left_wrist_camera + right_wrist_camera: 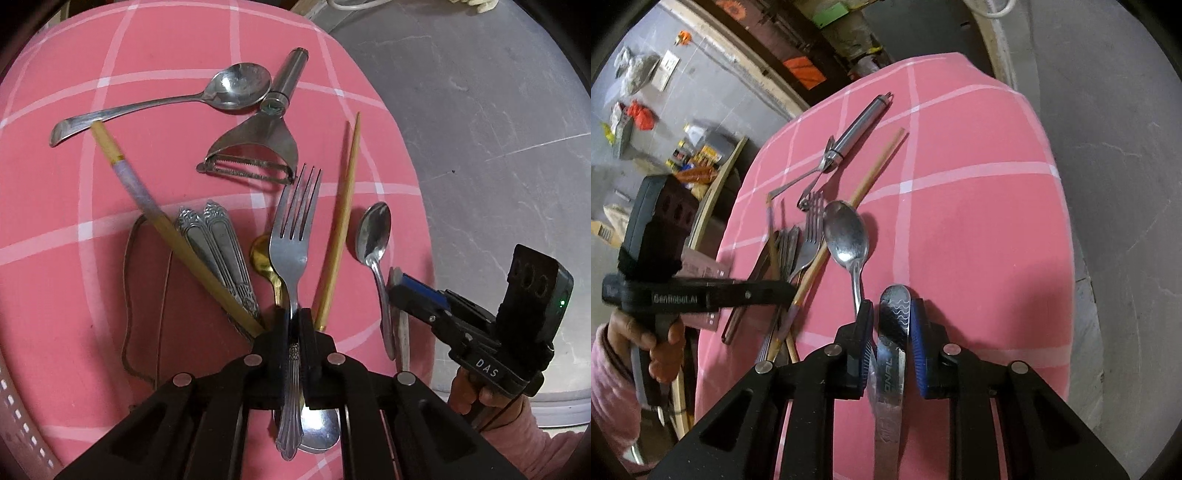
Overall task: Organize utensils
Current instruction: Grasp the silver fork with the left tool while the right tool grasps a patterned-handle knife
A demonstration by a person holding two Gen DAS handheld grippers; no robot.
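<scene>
My left gripper is shut on the neck of a steel fork, its tines pointing away over the pink checked cloth. Around it lie two ornate handles, a gold spoon, two wooden chopsticks, a peeler, a big spoon and a small spoon. My right gripper straddles a flat steel handle lying on the cloth, jaws a little apart on either side of it. The small spoon lies just beyond its left finger.
The cloth-covered table ends at the right, with grey floor beyond. In the right wrist view, clutter and boxes stand on the floor at the far left, and the left gripper reaches in from the left over the utensil pile.
</scene>
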